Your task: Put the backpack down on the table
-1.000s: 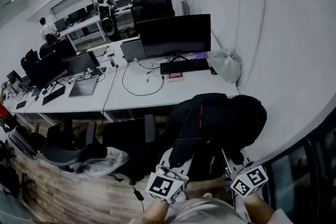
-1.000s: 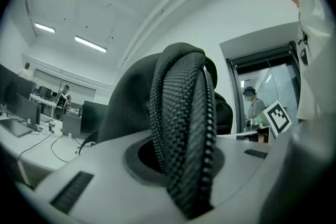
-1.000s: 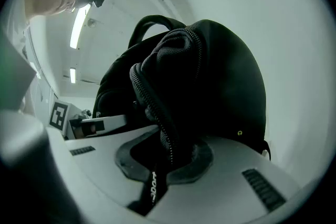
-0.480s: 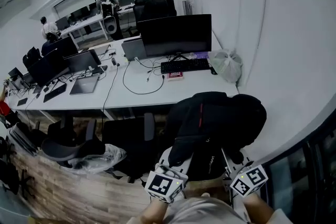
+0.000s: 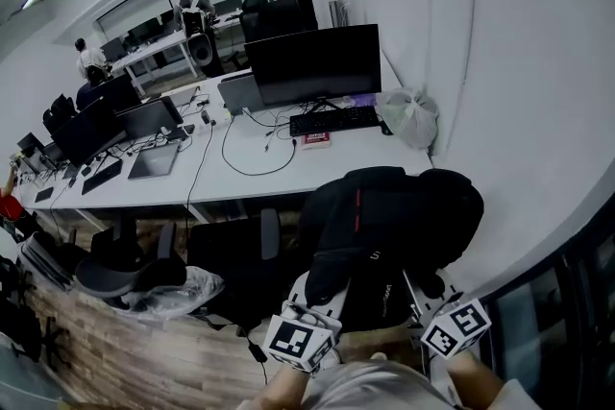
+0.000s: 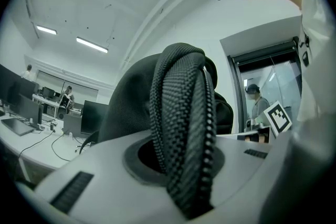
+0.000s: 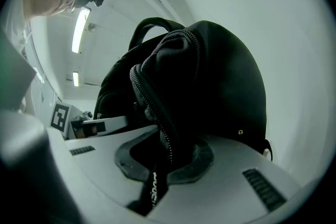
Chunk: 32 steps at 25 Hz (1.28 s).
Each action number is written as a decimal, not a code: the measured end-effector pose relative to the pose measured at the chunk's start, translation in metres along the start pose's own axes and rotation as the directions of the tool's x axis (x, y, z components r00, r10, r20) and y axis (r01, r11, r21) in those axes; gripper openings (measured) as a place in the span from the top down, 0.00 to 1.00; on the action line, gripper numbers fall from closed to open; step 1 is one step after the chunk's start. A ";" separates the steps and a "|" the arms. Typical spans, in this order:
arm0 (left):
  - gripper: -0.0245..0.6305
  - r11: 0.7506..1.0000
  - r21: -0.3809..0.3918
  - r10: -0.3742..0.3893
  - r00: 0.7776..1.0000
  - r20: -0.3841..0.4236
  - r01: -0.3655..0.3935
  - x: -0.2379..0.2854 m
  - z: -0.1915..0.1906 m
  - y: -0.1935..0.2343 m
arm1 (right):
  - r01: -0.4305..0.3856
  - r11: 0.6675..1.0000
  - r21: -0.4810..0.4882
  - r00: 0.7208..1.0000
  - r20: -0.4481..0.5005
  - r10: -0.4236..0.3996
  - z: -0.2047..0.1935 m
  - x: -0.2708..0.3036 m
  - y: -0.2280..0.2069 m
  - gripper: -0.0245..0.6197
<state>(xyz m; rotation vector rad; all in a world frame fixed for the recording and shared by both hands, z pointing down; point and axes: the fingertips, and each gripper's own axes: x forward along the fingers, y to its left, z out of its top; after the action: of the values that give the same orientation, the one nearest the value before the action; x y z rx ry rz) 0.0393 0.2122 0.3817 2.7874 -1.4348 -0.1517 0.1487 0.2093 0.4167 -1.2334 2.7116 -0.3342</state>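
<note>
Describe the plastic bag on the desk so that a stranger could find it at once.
Follow the long white desk to its end by the white wall, where a large dark monitor stands. Right of the black keyboard below it sits the plastic bag: pale and crumpled, the only soft, light thing among dark screens and cables.

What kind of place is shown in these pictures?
Most likely an open-plan office: a long white desk carries monitors and a keyboard, and office chairs stand beside it.
</note>
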 end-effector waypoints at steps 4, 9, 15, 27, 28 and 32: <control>0.89 1.000 0.003 0.002 1.000 -0.007 -0.002 0.008 -0.005 -0.002 | -0.001 1.000 0.006 1.000 0.000 0.001 -0.003 -0.001 -0.009 0.92; 0.89 1.000 0.001 0.007 1.000 -0.005 -0.007 0.019 -0.001 -0.009 | -0.004 1.000 0.000 1.000 0.004 0.004 0.007 -0.006 -0.019 0.92; 0.89 1.000 0.003 0.020 1.000 0.011 -0.020 0.026 -0.002 -0.018 | -0.014 1.000 -0.016 1.000 0.008 0.014 0.011 -0.013 -0.028 0.92; 0.89 1.000 -0.009 -0.002 1.000 0.017 0.002 0.039 -0.007 0.012 | 0.009 1.000 -0.017 1.000 -0.010 -0.009 0.008 0.016 -0.032 0.92; 0.89 1.000 -0.010 -0.007 1.000 0.016 0.007 0.040 -0.009 0.015 | 0.015 1.000 -0.017 1.000 -0.012 -0.015 0.007 0.019 -0.032 0.92; 0.89 1.000 -0.018 -0.025 0.999 0.023 0.025 0.046 -0.004 0.046 | 0.035 0.999 -0.021 0.999 -0.012 -0.035 0.008 0.049 -0.029 0.92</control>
<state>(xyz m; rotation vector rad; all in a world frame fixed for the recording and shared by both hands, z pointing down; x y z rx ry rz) 0.0291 0.1479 0.3841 2.7993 -1.3963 -0.1964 0.1398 0.1526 0.4147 -1.2901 2.7135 -0.3205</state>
